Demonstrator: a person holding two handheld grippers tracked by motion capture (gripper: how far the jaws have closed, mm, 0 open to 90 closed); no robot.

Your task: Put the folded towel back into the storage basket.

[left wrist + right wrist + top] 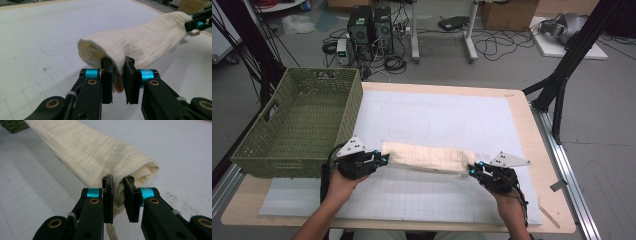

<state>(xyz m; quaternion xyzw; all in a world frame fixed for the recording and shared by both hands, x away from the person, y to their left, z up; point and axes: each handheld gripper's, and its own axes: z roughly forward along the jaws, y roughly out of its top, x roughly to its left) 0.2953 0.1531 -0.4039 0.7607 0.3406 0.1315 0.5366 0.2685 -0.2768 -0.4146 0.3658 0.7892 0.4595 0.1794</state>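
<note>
Your rolled cream muslin cloth (427, 157) lies across the lower middle of the frame, over the white gridded mat (442, 120) on the table. It looks soft, light and limp, so it will likely sag between grips; the ends are the right hold. Your left tool (384, 159) pinches its left end, your right tool (472, 170) its right end, both nearly closed on fabric. The green woven basket (262, 150) sits at the left.

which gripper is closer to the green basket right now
Left. The left gripper grips the rolled towel at the end just beside the green basket. The right gripper grips the towel's opposite end, farther from it.
</note>
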